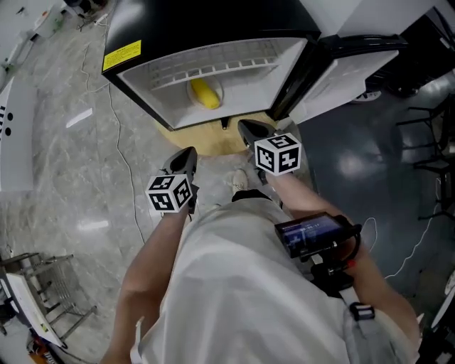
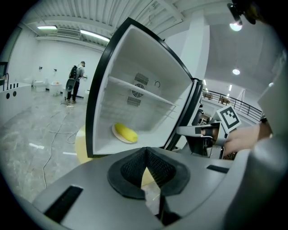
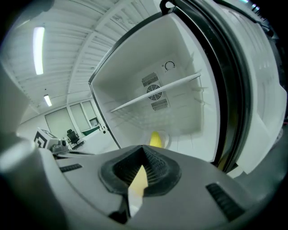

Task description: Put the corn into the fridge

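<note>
Your left gripper point(image 1: 186, 161) and right gripper point(image 1: 252, 131) hang pinched closed, empty, near the open fridge point(image 1: 213, 21); corn point(image 1: 205, 94) lies inside, far, so placing looks done; next, probably close the door point(image 1: 341, 78).

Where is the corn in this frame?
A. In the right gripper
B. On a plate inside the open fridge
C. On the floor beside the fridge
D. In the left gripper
B: the corn lies on the white plate at the bottom of the open fridge.
</note>
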{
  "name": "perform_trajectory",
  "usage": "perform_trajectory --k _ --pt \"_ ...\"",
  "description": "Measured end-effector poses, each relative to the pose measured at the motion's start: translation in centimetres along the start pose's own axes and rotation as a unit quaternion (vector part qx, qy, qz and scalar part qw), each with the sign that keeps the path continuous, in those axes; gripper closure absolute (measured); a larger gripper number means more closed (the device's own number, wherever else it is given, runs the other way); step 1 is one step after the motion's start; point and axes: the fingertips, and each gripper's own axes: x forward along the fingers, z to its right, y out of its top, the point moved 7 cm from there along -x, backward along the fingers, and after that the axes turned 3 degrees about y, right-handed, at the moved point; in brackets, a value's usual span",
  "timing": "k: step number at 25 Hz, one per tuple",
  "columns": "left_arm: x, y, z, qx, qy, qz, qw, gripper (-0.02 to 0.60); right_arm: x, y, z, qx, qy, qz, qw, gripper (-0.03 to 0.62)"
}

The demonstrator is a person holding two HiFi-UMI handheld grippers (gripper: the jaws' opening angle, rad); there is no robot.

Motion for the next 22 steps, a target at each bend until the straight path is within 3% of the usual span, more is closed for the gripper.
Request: perform_trajectory --k 22 --pt "-5.0 -1.8 4.6 0.03 -0.061 0.017 0.9975 0.575 -9.0 -3.6 -4.0 0.031 -0.004 0.054 0.998 0.588"
